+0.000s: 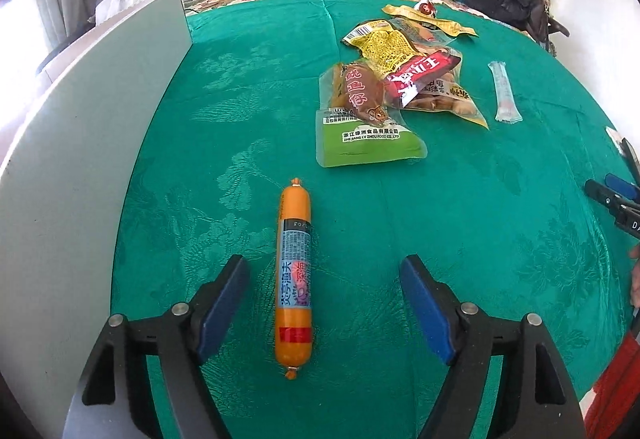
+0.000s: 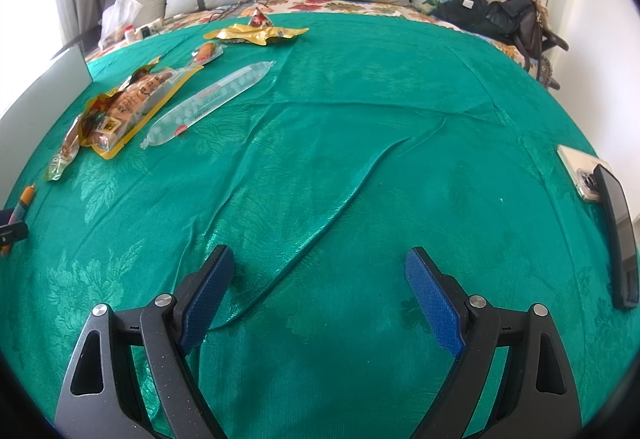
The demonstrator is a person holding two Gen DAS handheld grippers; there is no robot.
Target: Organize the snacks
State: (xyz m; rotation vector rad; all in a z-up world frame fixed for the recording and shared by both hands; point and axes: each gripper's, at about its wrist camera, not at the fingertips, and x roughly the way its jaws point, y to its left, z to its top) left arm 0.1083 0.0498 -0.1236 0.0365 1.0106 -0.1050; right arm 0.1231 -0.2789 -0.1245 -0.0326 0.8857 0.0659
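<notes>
An orange sausage stick [image 1: 293, 275] lies lengthwise on the green cloth, between the fingers of my open left gripper [image 1: 324, 279], nearer the left finger. Beyond it is a pile of snack packets [image 1: 396, 79], with a green-ended packet [image 1: 366, 135] in front and a clear candy tube [image 1: 505, 93] to the right. My right gripper [image 2: 320, 271] is open and empty over bare cloth. In the right wrist view the pile [image 2: 124, 107], the candy tube [image 2: 208, 103] and the sausage [image 2: 22, 205] lie far to the left.
A grey box wall [image 1: 100, 127] stands along the left. A yellow wrapper [image 2: 256, 33] lies at the back. Two phones [image 2: 616, 235] lie at the right edge. Pillows, a dark bag [image 2: 496, 15] and a cloth fold [image 2: 320, 223] are also here.
</notes>
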